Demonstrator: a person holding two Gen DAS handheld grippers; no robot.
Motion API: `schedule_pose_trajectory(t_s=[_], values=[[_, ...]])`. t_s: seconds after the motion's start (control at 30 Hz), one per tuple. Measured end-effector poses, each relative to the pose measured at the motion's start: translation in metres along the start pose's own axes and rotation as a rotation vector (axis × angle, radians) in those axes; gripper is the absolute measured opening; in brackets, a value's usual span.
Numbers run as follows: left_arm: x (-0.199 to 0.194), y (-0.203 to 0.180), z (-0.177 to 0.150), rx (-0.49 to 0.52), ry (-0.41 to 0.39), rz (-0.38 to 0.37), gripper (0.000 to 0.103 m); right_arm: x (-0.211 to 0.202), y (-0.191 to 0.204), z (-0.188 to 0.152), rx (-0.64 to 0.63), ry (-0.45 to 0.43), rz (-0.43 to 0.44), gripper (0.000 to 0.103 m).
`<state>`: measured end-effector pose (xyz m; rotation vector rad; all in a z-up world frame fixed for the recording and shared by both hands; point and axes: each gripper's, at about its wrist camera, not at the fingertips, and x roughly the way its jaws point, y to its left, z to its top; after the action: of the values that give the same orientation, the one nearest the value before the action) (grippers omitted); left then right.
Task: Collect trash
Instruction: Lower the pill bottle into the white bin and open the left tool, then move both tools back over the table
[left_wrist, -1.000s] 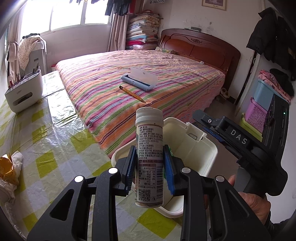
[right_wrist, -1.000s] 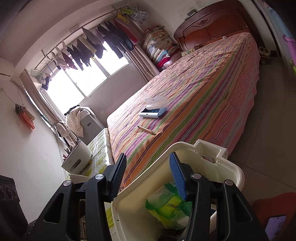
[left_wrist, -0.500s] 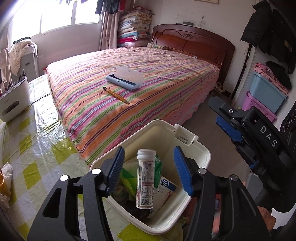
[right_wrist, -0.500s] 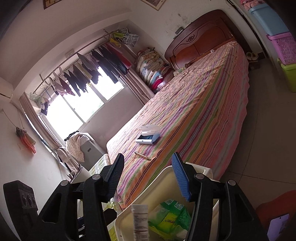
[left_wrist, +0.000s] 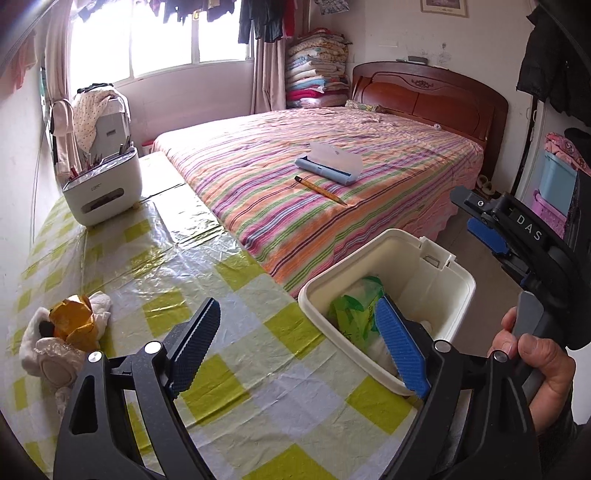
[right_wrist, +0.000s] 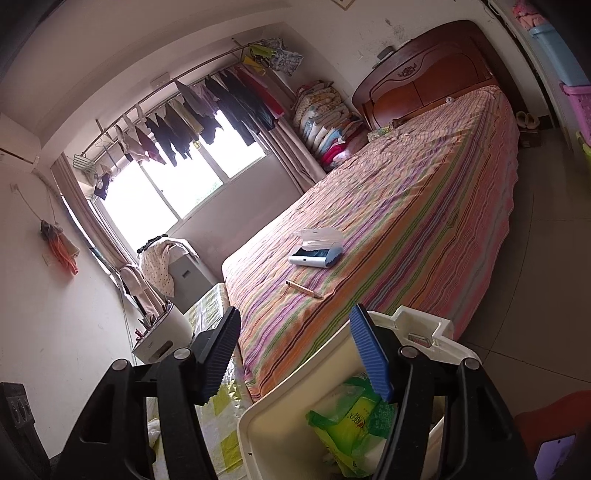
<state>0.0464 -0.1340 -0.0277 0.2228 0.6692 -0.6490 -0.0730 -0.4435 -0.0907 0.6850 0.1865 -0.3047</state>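
Observation:
A white plastic bin (left_wrist: 458, 280) stands at the table's right edge, with a green wrapper (left_wrist: 351, 310) and other trash inside. My left gripper (left_wrist: 299, 350) hovers over the table just left of the bin, its jaws opening wide with nothing between them. A crumpled gold wrapper and tissues (left_wrist: 70, 328) lie at the table's left. A hand holds my right gripper (left_wrist: 487, 236) above the bin's far right. In the right wrist view my right gripper (right_wrist: 293, 354) is opening over the bin's rim (right_wrist: 266, 406), pads clear of it. The green wrapper (right_wrist: 354, 417) shows below.
The table (left_wrist: 240, 295) has a yellow-checked plastic cover. A white desk organiser (left_wrist: 103, 188) stands at its far left. A striped bed (left_wrist: 388, 206) lies beyond, with a pencil (left_wrist: 319, 190) and a blue case (left_wrist: 328, 168) on it. Storage boxes stand at the right wall.
My left gripper let go of the white bottle, which dropped into the bin. It then swung left over the table with jaws spread wide. My right gripper's jaws widened.

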Motion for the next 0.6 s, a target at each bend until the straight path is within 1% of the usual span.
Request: schedule_pose_trajectory(t_s=[0.1, 0.17, 0.23, 0.3, 0.4, 0.47, 0.53, 0.6], values=[[-0.008, 0.028, -0.008, -0.087, 0.004, 0.007, 0.085, 0.009, 0.018, -0.009, -0.060, 0.050, 0.022, 0.061], [-0.013, 0.044, -0.010, -0.125, 0.004, 0.022, 0.085, 0.015, 0.030, -0.017, -0.097, 0.084, 0.036, 0.061], [-0.019, 0.060, -0.011, -0.148, 0.003, 0.051, 0.085, 0.018, 0.038, -0.024, -0.124, 0.109, 0.049, 0.061], [-0.028, 0.076, -0.012, -0.169, -0.018, 0.088, 0.085, 0.021, 0.045, -0.029, -0.143, 0.127, 0.055, 0.061], [-0.040, 0.109, -0.012, -0.223, -0.025, 0.148, 0.085, 0.025, 0.051, -0.034, -0.154, 0.144, 0.058, 0.061], [-0.046, 0.137, -0.013, -0.292, -0.025, 0.183, 0.085, 0.027, 0.054, -0.037, -0.162, 0.154, 0.056, 0.061], [-0.052, 0.168, -0.013, -0.373, -0.008, 0.201, 0.085, 0.029, 0.057, -0.041, -0.173, 0.167, 0.056, 0.061], [-0.059, 0.197, -0.014, -0.454, -0.010, 0.222, 0.085, 0.031, 0.061, -0.044, -0.183, 0.178, 0.057, 0.061]])
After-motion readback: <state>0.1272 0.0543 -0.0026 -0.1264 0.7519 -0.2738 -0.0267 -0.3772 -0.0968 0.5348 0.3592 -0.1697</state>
